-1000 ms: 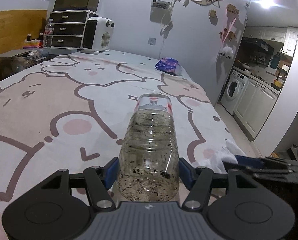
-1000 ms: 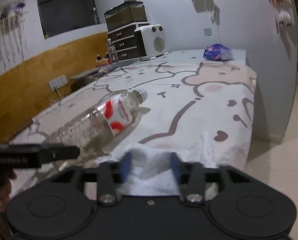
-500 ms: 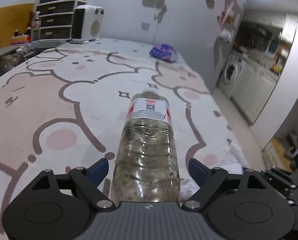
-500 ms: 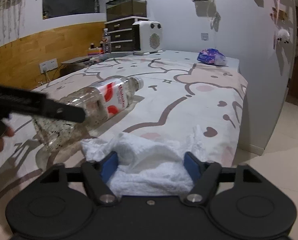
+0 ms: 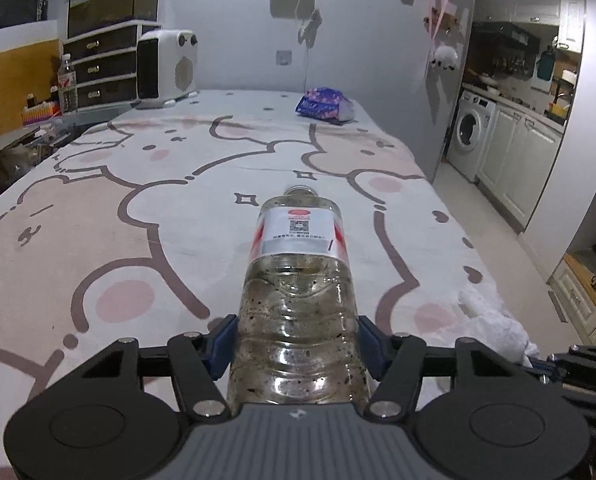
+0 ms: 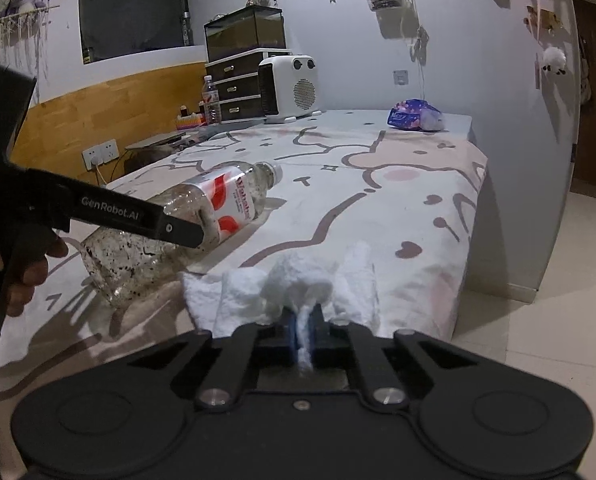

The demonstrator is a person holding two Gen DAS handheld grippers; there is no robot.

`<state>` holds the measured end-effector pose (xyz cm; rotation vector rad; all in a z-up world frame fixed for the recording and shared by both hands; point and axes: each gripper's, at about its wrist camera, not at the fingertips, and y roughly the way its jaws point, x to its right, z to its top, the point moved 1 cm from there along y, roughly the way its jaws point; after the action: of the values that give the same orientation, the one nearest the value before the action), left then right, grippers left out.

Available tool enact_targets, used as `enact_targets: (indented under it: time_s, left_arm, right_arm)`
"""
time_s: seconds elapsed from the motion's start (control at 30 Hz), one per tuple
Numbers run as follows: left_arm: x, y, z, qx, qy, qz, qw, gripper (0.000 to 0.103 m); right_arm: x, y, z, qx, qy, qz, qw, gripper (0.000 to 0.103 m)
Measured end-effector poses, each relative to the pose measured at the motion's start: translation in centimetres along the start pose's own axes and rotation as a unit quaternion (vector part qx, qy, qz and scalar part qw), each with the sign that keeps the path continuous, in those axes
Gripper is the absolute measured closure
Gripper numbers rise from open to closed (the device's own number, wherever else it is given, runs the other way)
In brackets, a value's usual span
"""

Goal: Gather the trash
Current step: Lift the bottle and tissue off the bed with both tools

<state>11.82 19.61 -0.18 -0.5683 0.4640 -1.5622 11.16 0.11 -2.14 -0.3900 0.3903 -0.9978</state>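
A clear plastic bottle (image 5: 298, 288) with a red and white label and dark specks inside lies on the cartoon-print bed cover (image 5: 137, 208). My left gripper (image 5: 298, 340) is shut on its base; the bottle also shows in the right wrist view (image 6: 201, 220), tilted with its base lifted. A crumpled white tissue (image 6: 293, 284) lies at the bed's near right corner, also seen in the left wrist view (image 5: 494, 328). My right gripper (image 6: 304, 328) is shut on a fold of the tissue.
A blue snack packet (image 5: 322, 104) lies at the far end of the bed. A white heater (image 5: 165, 68), a drawer unit (image 5: 97, 68) and a small bottle (image 5: 66, 88) stand at the back left. The bed edge drops to the floor (image 6: 538, 320) on the right.
Both grippers opened wide half a second ago and have now shut: the left on the bottle's base, the right on the tissue. The bottle's base is lifted off the cover.
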Motion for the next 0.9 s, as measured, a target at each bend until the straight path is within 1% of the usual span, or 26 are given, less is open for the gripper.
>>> enact_targets:
  time_s: [0.1, 0.23, 0.33, 0.37, 0.4, 0.43, 0.47, 0.5, 0.63, 0.7, 0.8, 0.9]
  left_arm:
    - [0.2, -1.2, -0.9, 0.017, -0.009, -0.002, 0.9998, 0.041]
    - [0.1, -2.8, -2.2, 0.038, -0.037, -0.01, 0.9985, 0.041]
    - [0.2, -4.1, -3.2, 0.056, -0.054, -0.011, 0.9969, 0.041]
    - [0.2, -4.5, -3.4, 0.062, -0.058, -0.011, 0.9963, 0.041]
    - [0.2, -4.9, -3.7, 0.067, -0.063, -0.012, 0.9957, 0.041]
    - [0.1, -5.3, -3.9, 0.072, -0.069, -0.013, 0.9949, 0.041]
    - [0.0, -5.6, -4.2, 0.078, -0.076, -0.015, 0.994, 0.041]
    - [-0.1, -5.9, -4.5, 0.082, -0.081, -0.015, 0.9932, 0.041]
    - [-0.4, -6.9, -5.4, 0.09, -0.097, -0.016, 0.991, 0.041]
    - [-0.5, -7.2, -5.7, 0.091, -0.1, -0.017, 0.9907, 0.041]
    - [-0.5, -7.5, -6.1, 0.089, -0.1, -0.016, 0.9908, 0.041]
    - [-0.5, -7.6, -6.3, 0.089, -0.103, -0.017, 0.9905, 0.041]
  right_arm:
    - [0.4, -0.6, 0.1, 0.005, 0.017, 0.015, 1.0, 0.097]
    - [0.6, -1.8, 0.3, 0.018, 0.028, 0.032, 0.999, 0.097]
    - [0.5, -2.6, 0.4, 0.027, 0.04, 0.058, 0.997, 0.096]
    - [0.5, -2.8, 0.4, 0.029, 0.049, 0.069, 0.996, 0.094]
    - [0.5, -2.9, 0.4, 0.029, 0.06, 0.082, 0.994, 0.086]
    - [0.5, -2.8, 0.4, 0.026, 0.069, 0.093, 0.993, 0.08]
    - [0.3, -2.8, 0.3, 0.023, 0.073, 0.101, 0.992, 0.067]
    - [0.0, -2.7, 0.2, 0.021, 0.069, 0.102, 0.992, 0.057]
    - [-1.7, -1.8, -0.2, 0.006, 0.033, 0.08, 0.996, 0.047]
    - [-2.6, -0.9, -0.4, -0.008, 0.01, 0.069, 0.998, 0.038]
    - [-4.0, -0.1, -0.7, -0.013, -0.04, 0.039, 0.998, 0.032]
    - [-5.1, 0.3, -1.1, -0.01, -0.082, 0.015, 0.996, 0.032]
